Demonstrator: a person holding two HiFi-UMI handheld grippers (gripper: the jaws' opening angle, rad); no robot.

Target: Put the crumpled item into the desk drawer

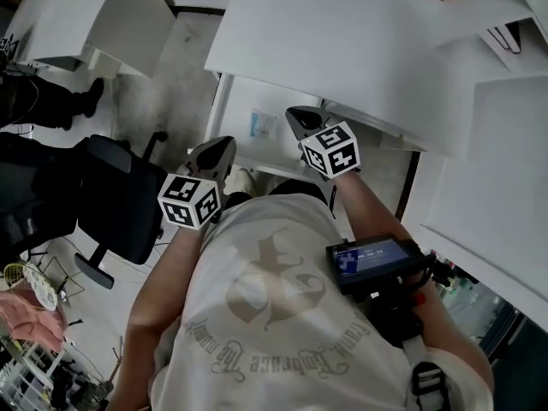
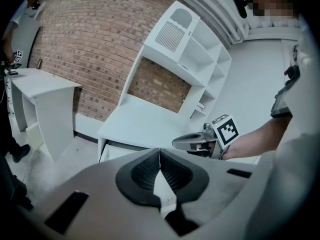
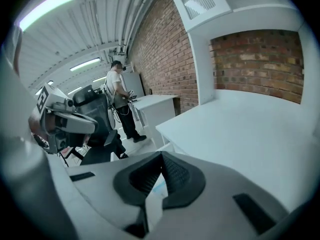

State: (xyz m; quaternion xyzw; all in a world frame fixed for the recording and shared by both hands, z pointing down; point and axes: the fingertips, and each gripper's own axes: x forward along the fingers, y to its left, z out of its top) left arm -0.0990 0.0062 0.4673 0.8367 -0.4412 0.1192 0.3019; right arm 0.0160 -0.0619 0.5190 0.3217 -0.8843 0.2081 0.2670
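Observation:
The white desk (image 1: 342,32) fills the top of the head view, and its drawer (image 1: 248,101) stands pulled out below the desktop's near edge. A small pale blue and white item (image 1: 261,125) lies inside the drawer; I cannot make out its shape. My left gripper (image 1: 224,144) hangs shut and empty near the drawer's front. My right gripper (image 1: 294,114) is shut with nothing in it, just right of the item, at the desk edge. In the left gripper view the pads (image 2: 172,171) meet, and the right gripper (image 2: 192,143) shows ahead beside the desk (image 2: 145,121). In the right gripper view the pads (image 3: 175,176) are also together.
A black office chair (image 1: 120,199) stands at my left. Another white desk (image 1: 86,15) is at far left, and a white shelf unit (image 2: 200,59) rises over the desk against a brick wall. A person (image 3: 119,96) stands at a far desk.

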